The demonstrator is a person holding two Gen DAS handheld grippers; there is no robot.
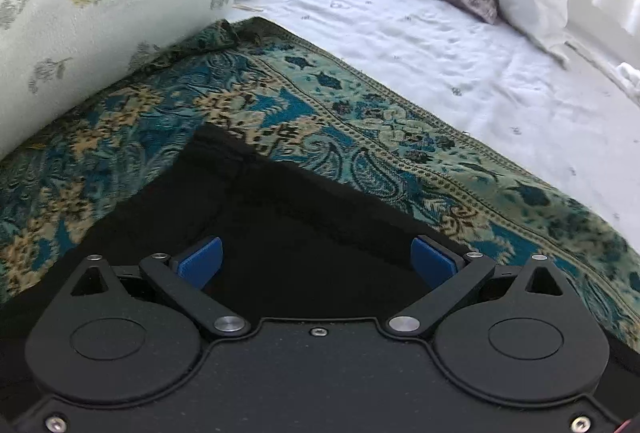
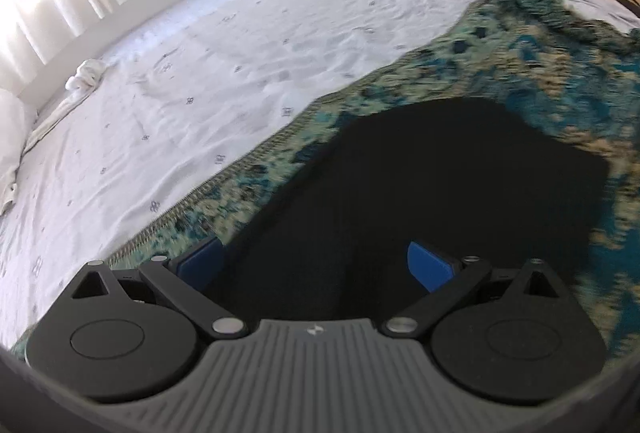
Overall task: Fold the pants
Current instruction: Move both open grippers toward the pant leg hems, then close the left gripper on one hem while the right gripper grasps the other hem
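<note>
While the black pants (image 1: 288,233) lie flat on the patterned rug (image 1: 160,121) spread over the bed (image 1: 440,45), both tools hang above them with nothing held: the left hand-held gripper (image 1: 316,261) has its blue pads spread wide over the dark cloth, and the right hand-held gripper (image 2: 314,261) stands just as wide over a rounded dark edge. To fold well, I judge each should come down on a matching corner, pinch every layer together, then lift and carry evenly so the edges meet squarely without dragging the rug.
</note>
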